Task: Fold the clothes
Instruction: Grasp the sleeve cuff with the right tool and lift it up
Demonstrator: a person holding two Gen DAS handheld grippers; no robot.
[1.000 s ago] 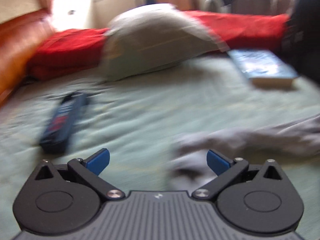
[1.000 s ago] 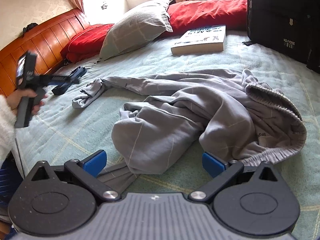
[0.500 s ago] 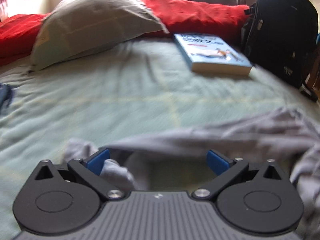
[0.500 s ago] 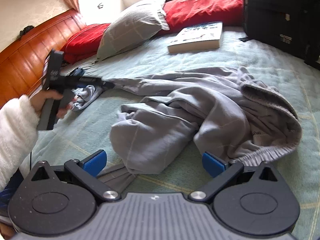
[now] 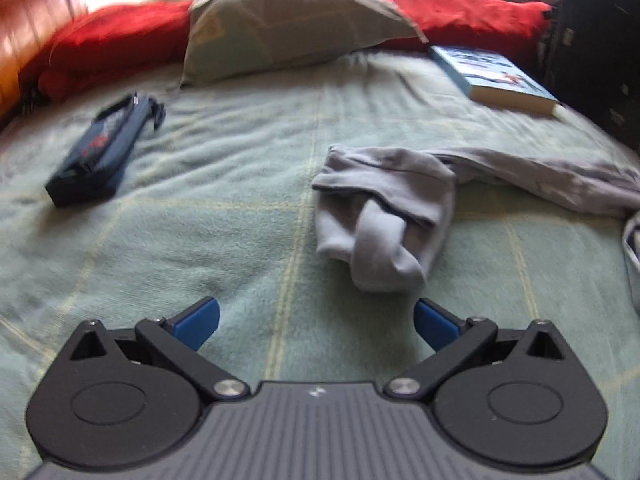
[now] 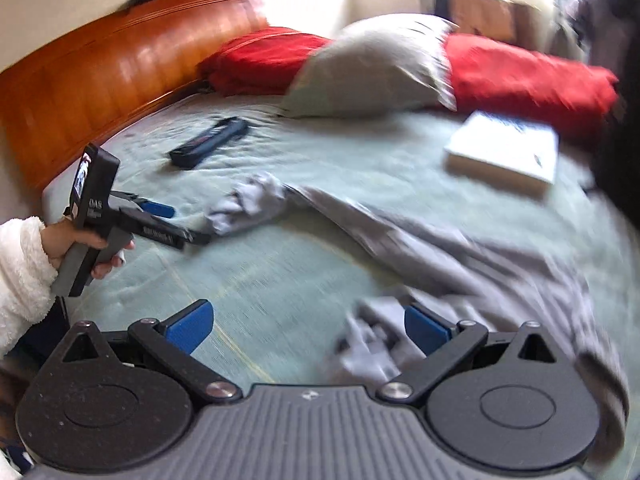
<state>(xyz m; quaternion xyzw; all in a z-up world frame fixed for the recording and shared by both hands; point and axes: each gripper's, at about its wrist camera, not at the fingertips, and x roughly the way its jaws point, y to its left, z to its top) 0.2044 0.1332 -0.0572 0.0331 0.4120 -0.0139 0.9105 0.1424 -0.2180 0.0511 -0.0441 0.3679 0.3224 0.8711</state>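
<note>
Two hand-held grippers work a grey sweatpants [image 6: 460,248] heap sprawled on the green blanket [image 5: 240,200] below the grey pillow [image 5: 288,20]: the left gripper [image 5: 316,322] gapes empty short of a bunched leg cuff [image 5: 380,216], apparently lining up a grab. Only the right wrist view shows the right gripper [image 6: 308,326], spread wide with blurred cloth by one finger, and the white sleeve [image 6: 20,272]

The sweatpants [image 6: 460,240] sprawl across the bed [image 5: 200,240], one cuff [image 5: 380,220] bunched just ahead of the left tool [image 5: 316,320], the other seemingly, through the blur, right at the right tool [image 6: 306,326]. A flat case [image 5: 96,152] lies off left. Behind, the pillow [image 5: 288,16] leans on the bolster [image 5: 460,20]; the book [image 5: 496,76] sits right, beside the backpack [image 5: 600,40]. The headboard [image 6: 100,80] runs along the left.
</note>
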